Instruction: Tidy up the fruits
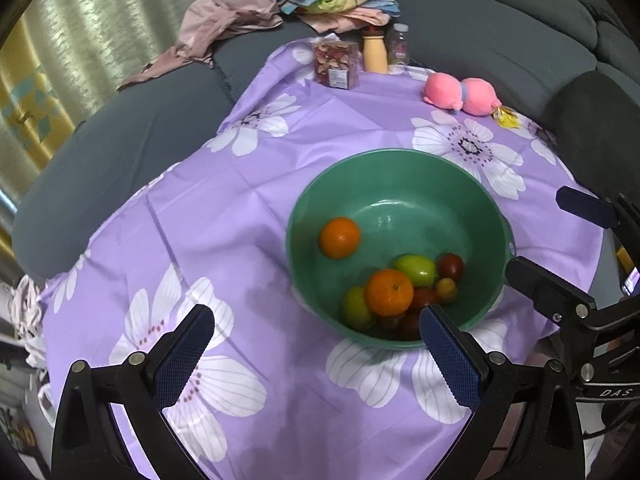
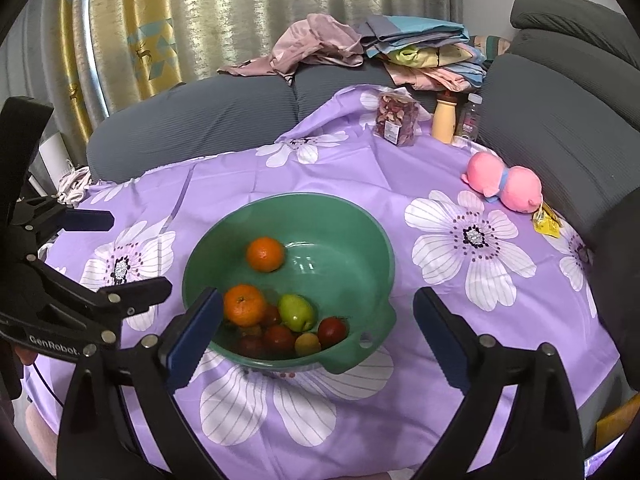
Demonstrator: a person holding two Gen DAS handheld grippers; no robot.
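Both claws, left (image 1: 316, 354) and right (image 2: 318, 338), hung apart and empty over the desk (image 2: 320, 176), the fruit gathered in the bowl (image 2: 372, 236).

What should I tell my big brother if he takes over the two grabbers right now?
Left gripper: open, empty, hovering over the purple flowered tablecloth near the round green plastic bowl.
Right gripper: open, empty, hovering at the bowl's near rim.
Fruit: all in the bowl. One orange tangerine sits alone; a second tangerine, a green pear-shaped fruit and small red fruits are piled at the near side.
Done: no fruit visible on the cloth.
Left: probably nothing, unless sorting is wanted.
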